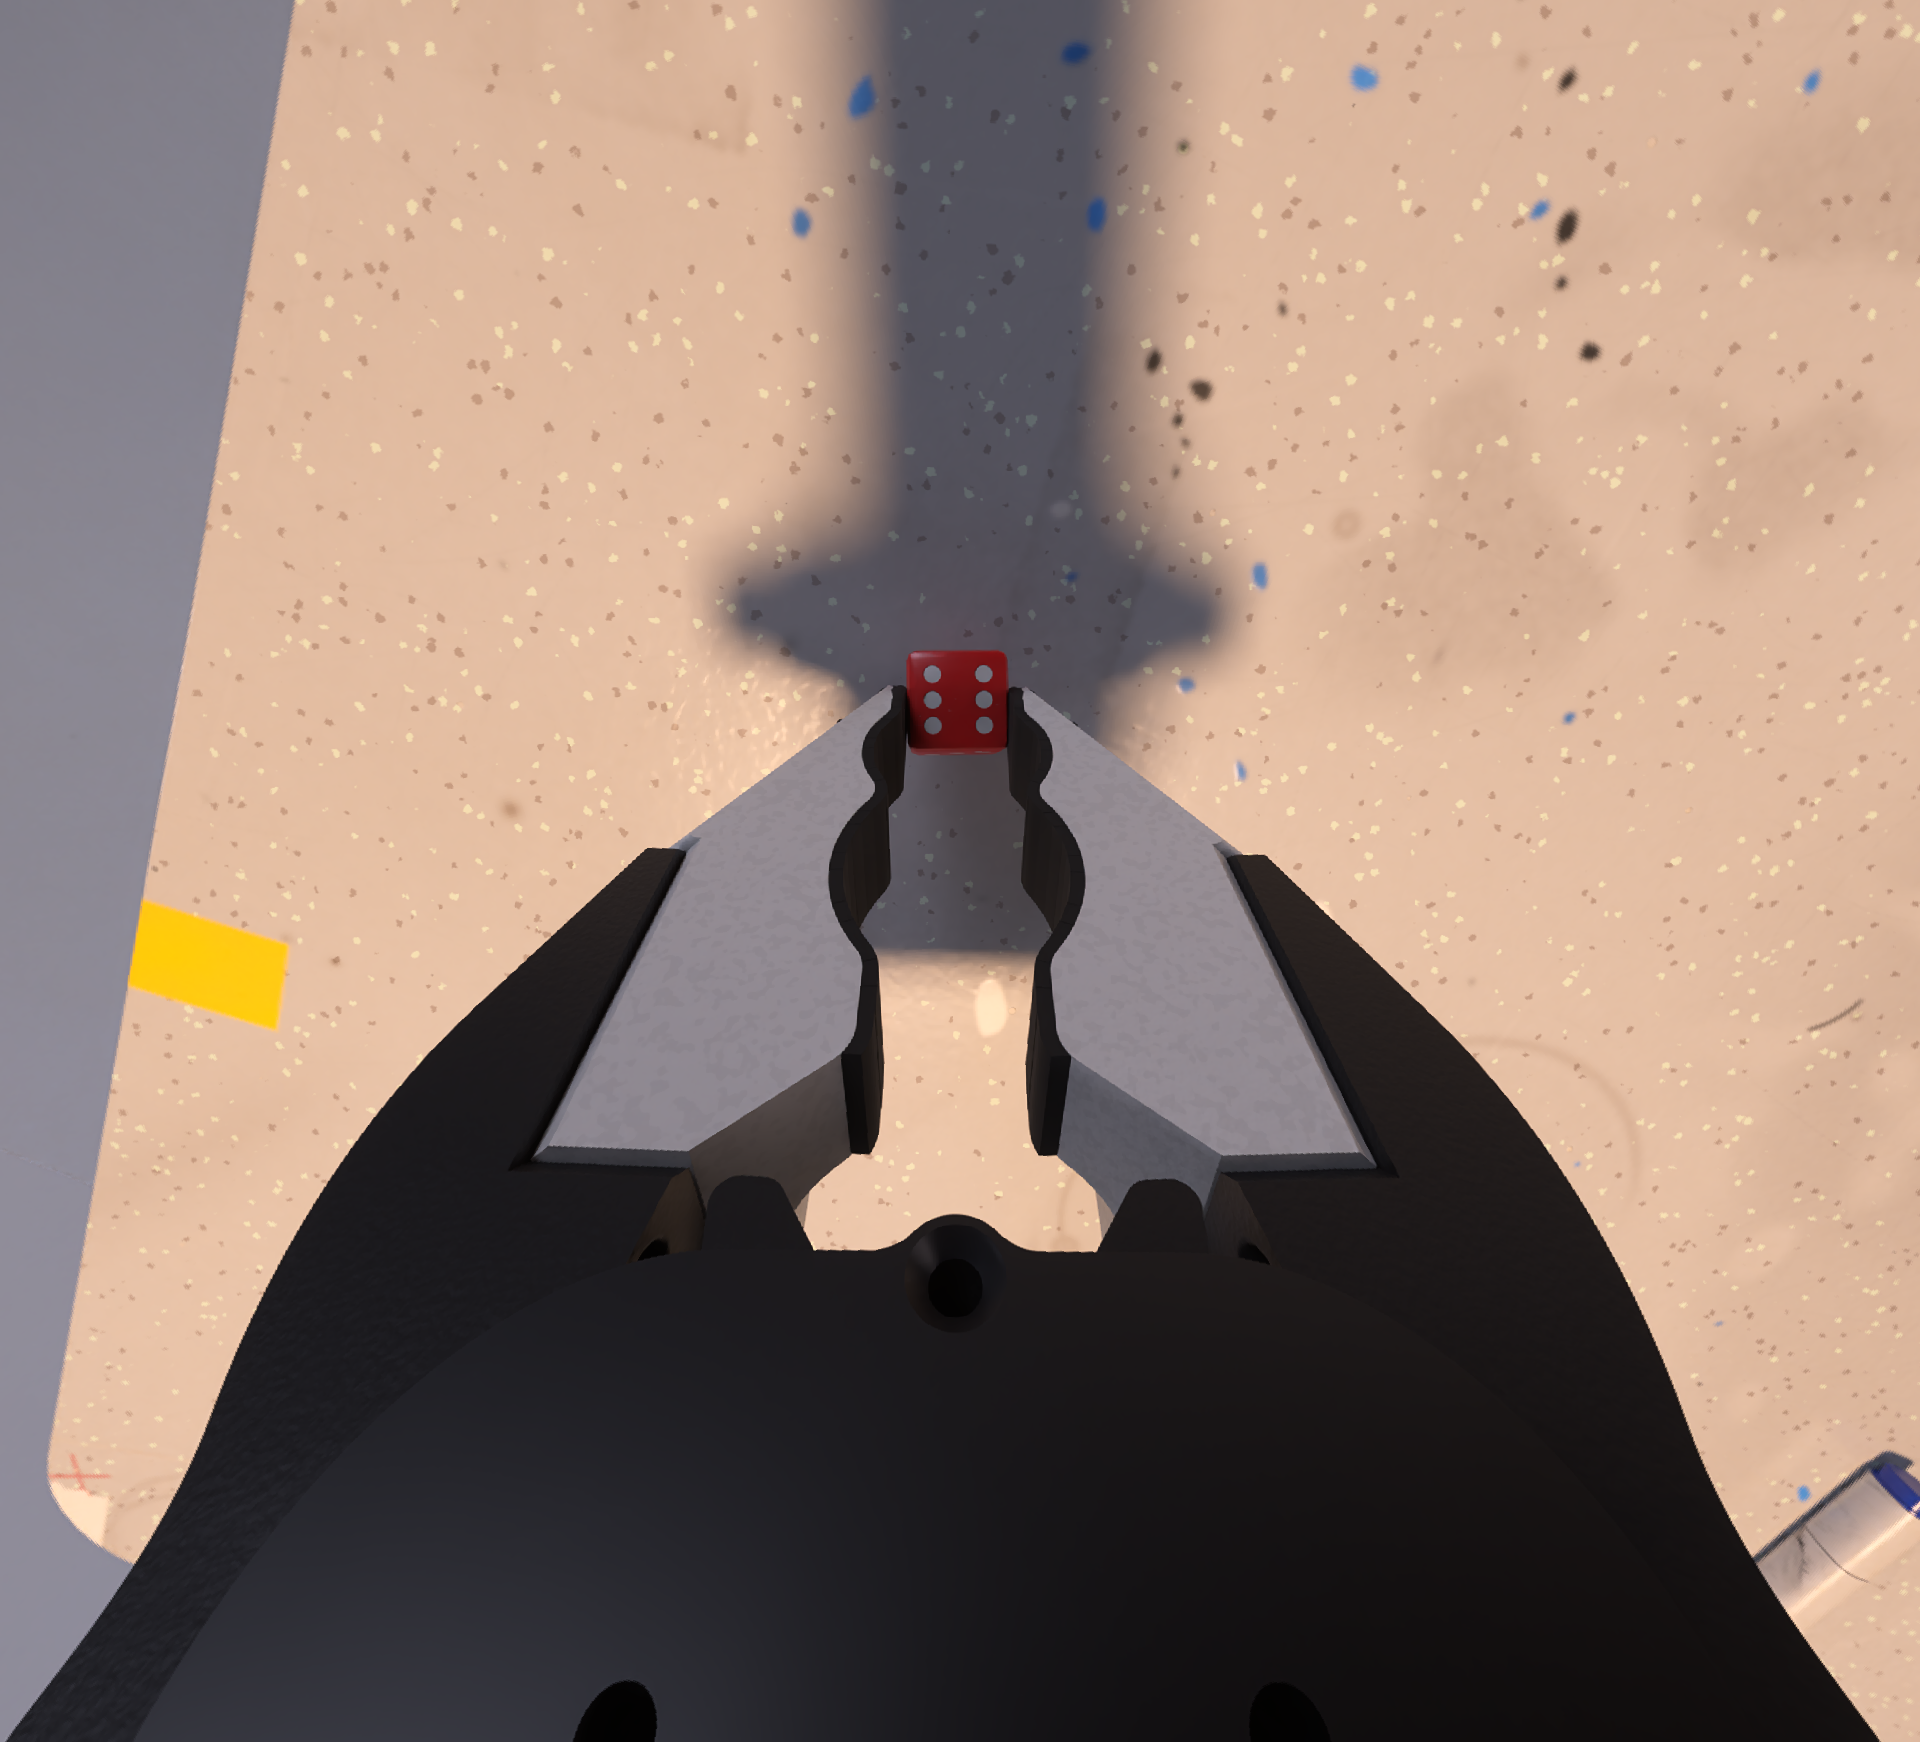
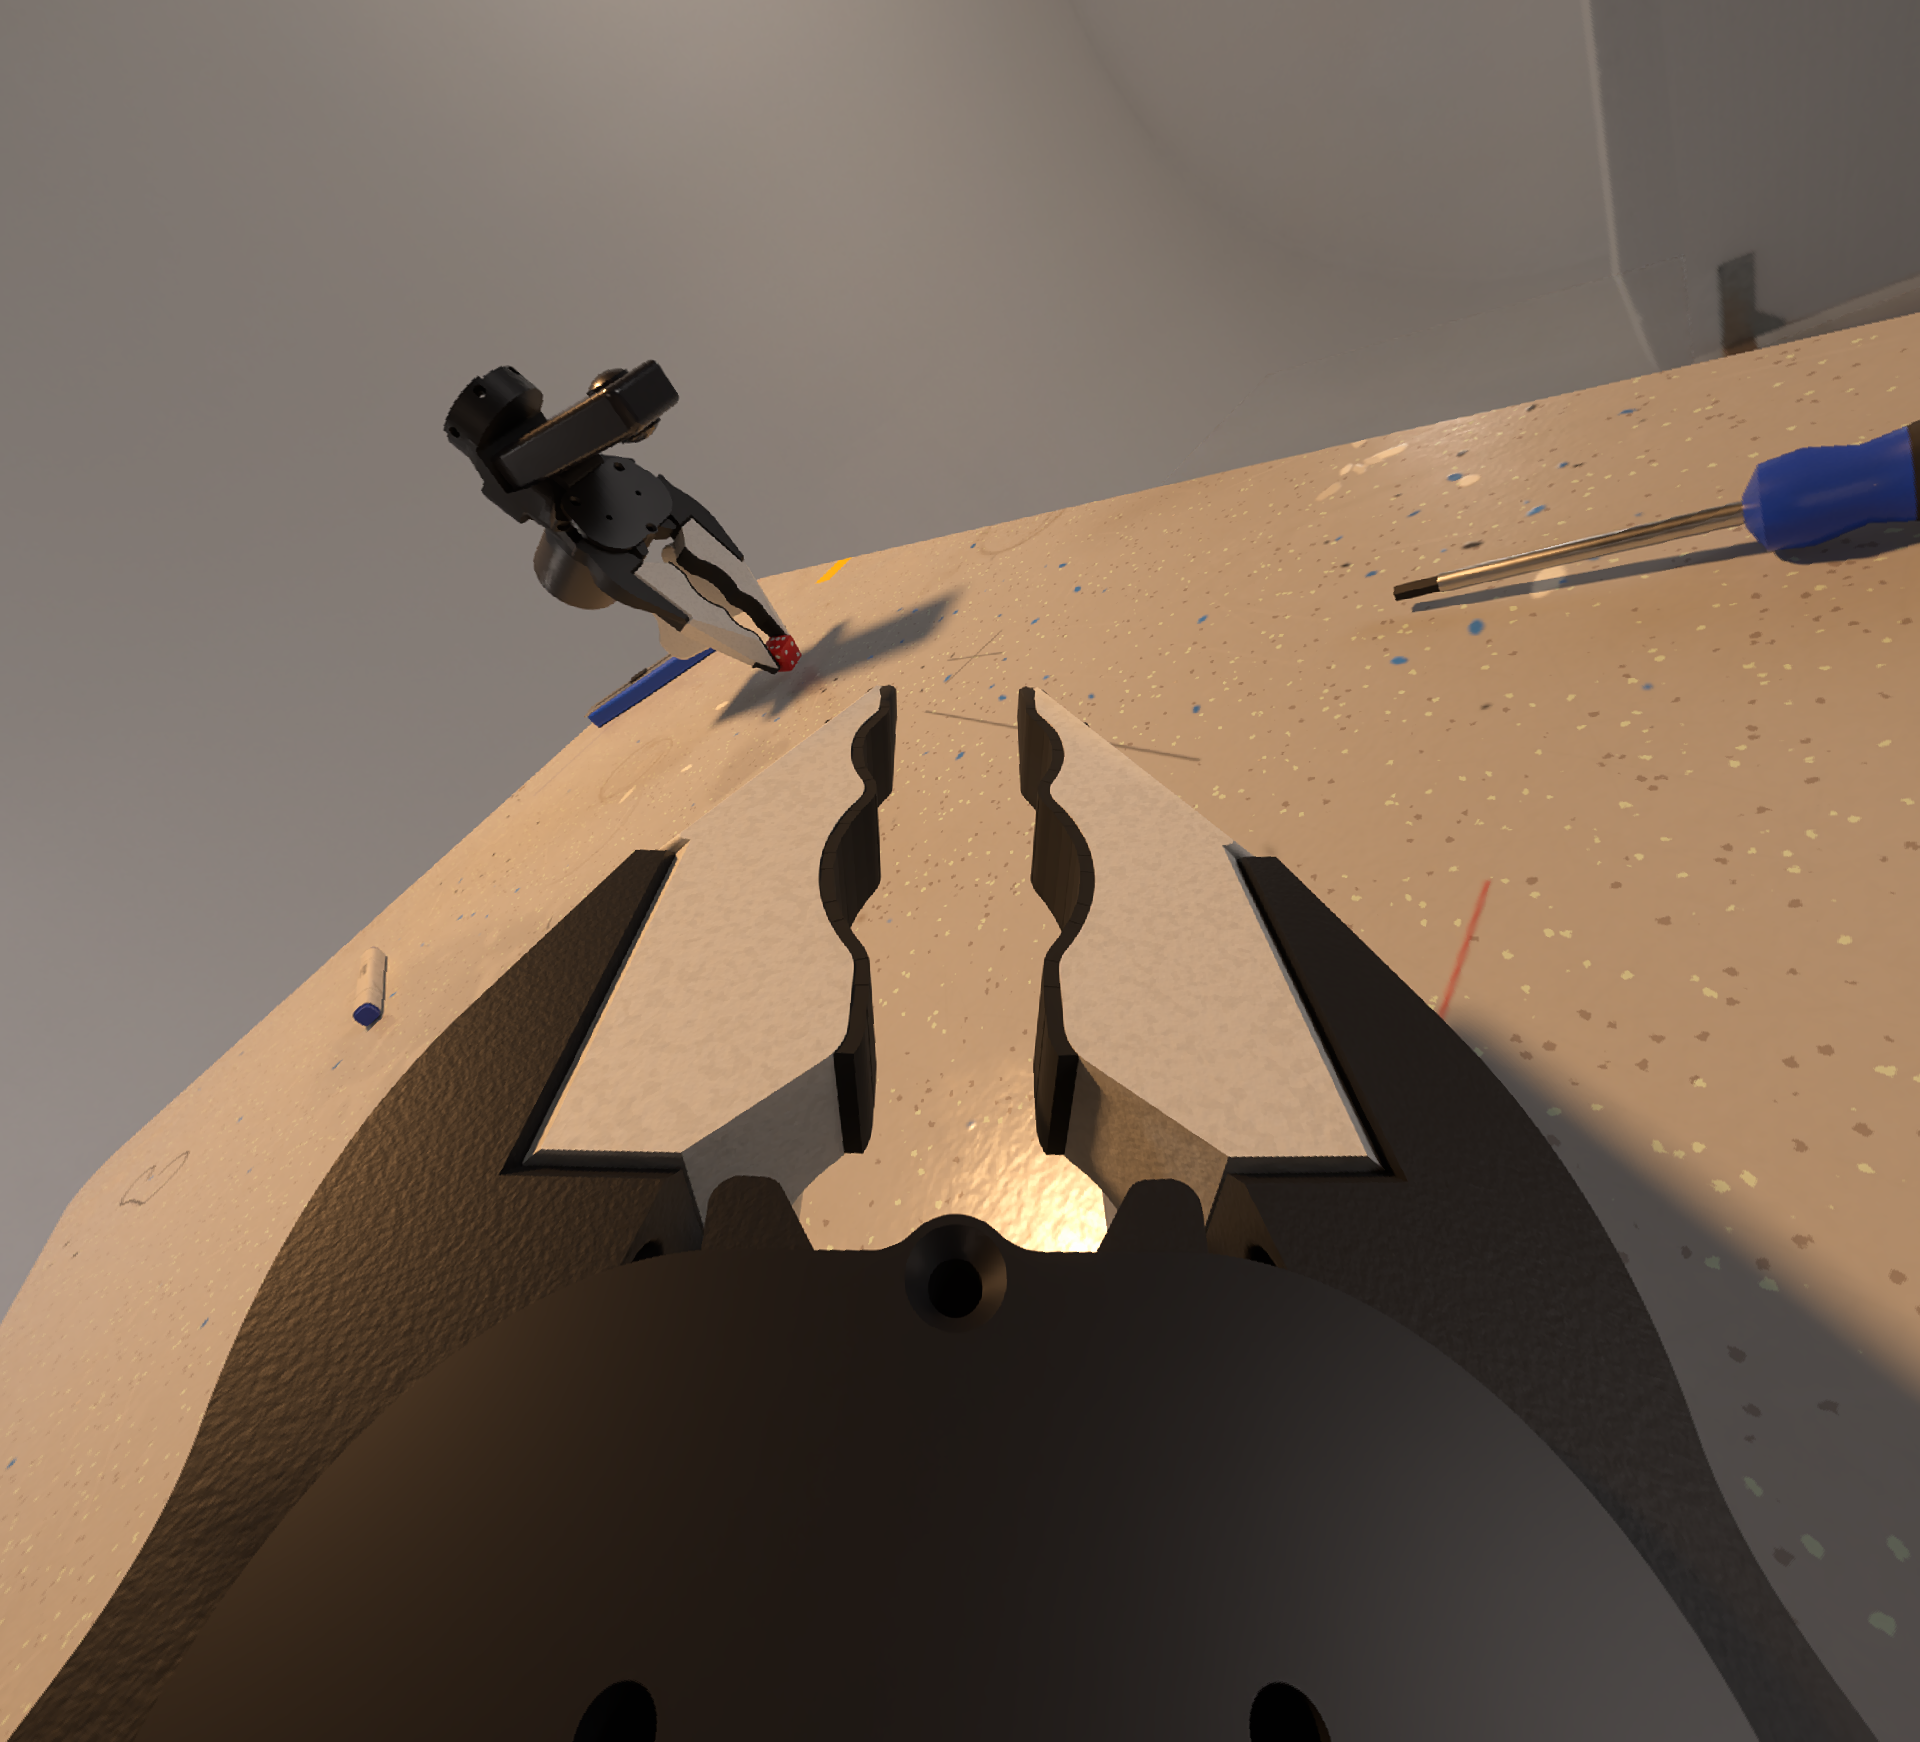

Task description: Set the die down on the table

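Grey walls stand behind one speckled tan desk (image 2: 1351,861), its surface dotted with cream, brown and blue flecks. Two grippers show. The right gripper (image 2: 954,705) hangs over the desk with its fingers apart and nothing between them. The left gripper (image 1: 956,705) tilts down toward the desk, its fingertips clamped on the one red die (image 1: 956,700), six white pips facing the camera; whether the die touches the desk I cannot tell. One blue-handled screwdriver (image 2: 1683,529) lies well apart. One yellow patch (image 1: 208,963) marks the desk edge.
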